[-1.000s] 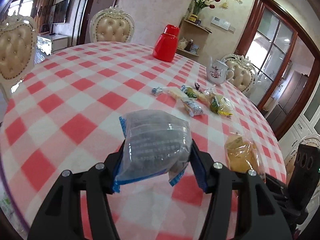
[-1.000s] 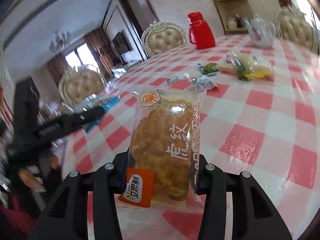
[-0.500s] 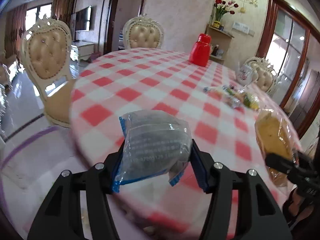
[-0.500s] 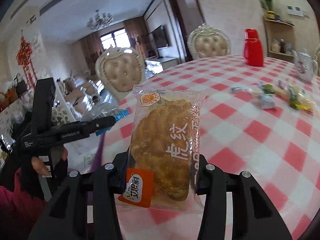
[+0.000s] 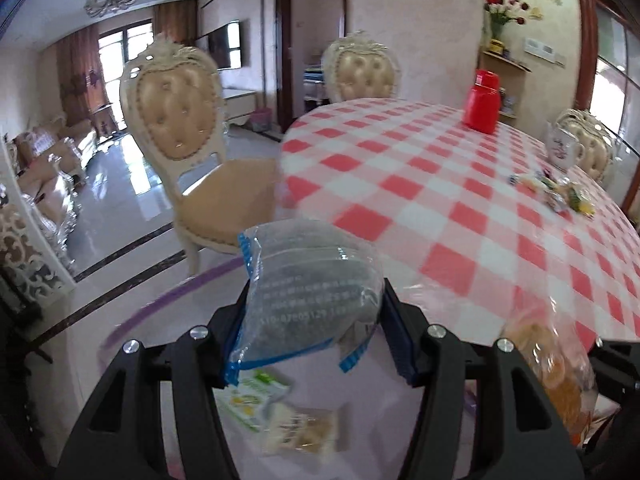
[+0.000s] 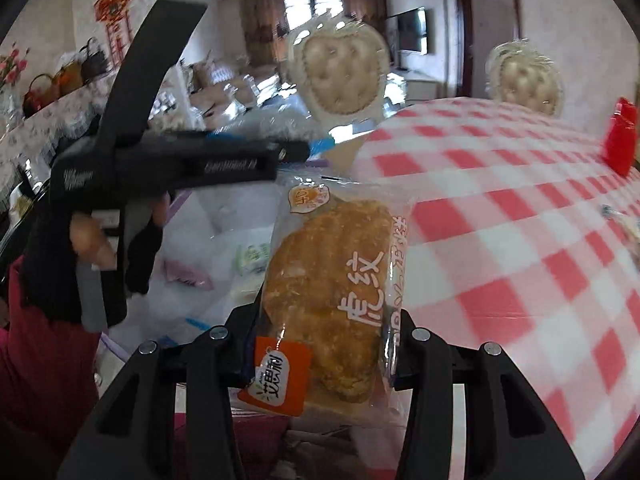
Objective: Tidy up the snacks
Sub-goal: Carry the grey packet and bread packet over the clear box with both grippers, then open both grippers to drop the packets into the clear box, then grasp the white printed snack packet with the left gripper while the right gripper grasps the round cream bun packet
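Left wrist view: a round red-checked desk (image 5: 460, 208) stood right. The left hand-held gripper (image 5: 312, 312) pinched a soft, light blue-edged clear snack packet (image 5: 308, 292) mid-body, held off the desk's edge.

Right wrist view: the right hand-held gripper (image 6: 324, 332) was clamped on a crinkly, crushable clear-wrapped golden pastry (image 6: 332, 296) at its lower half.

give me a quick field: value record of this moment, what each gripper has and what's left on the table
left gripper: shut on blue-edged snack bag, held off the table edge
right gripper: shut on golden bread pack
below the grippers: white bag or bin with a few packets, details blurred
table: red-white check cloth, small snack pile at far side
other items: red jug, white teapot
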The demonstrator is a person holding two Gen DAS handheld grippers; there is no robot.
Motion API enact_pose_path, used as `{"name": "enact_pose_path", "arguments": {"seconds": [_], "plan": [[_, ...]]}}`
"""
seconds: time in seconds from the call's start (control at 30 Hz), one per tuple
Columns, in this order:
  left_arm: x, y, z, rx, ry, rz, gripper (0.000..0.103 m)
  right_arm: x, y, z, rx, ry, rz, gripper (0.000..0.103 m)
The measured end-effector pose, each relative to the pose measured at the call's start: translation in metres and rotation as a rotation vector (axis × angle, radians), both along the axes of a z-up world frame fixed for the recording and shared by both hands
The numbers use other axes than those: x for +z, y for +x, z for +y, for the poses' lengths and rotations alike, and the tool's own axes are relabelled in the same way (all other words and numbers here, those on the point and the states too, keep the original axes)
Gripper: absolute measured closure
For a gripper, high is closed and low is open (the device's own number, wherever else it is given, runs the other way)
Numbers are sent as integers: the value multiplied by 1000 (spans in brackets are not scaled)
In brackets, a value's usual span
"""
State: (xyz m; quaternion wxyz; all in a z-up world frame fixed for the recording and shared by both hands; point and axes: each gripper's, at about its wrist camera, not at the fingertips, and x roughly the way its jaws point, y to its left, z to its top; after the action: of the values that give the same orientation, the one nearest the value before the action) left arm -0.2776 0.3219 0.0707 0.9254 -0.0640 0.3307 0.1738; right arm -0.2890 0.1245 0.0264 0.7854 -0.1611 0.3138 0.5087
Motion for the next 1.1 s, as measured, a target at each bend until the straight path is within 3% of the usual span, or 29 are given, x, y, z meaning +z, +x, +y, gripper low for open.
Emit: {"name": "enact_pose_path", "arguments": {"seconds": [0.1,0.23,0.37,0.4,0.43,0.5,0.6,0.7,0.8,0.93,1.1], "plan": [[2,-11,16,13,7,6,44,3,-15,11,10,-25,-81,58],[2,-18,30,25,18,38,43,2,-14,23,59,-24,-12,58],[-4,-20,45,84,34,103,34,-8,-27,45,134,-56,7,57],[-3,-22,48,108,40,105,32,-11,-30,48,158,-61,10,55],[-2,-23,50,124,41,101,22,-11,-32,49,167,-61,8,52],[1,-26,52,146,43,86,21,-8,-34,45,178,-39,-5,32],[3,-21,44,141,58,90,15,0,-27,36,154,-5,-7,29],[7,-12,28,129,44,80,14,9,-4,10,70,35,9,29],[17,4,1,66,-33,30,13,17,17,-23,-33,70,22,29],[32,38,-55,-79,-186,-37,6,23,68,-92,-267,126,28,29],[34,112,-132,-225,-258,-47,2,13,126,-194,-589,201,82,16]]}}
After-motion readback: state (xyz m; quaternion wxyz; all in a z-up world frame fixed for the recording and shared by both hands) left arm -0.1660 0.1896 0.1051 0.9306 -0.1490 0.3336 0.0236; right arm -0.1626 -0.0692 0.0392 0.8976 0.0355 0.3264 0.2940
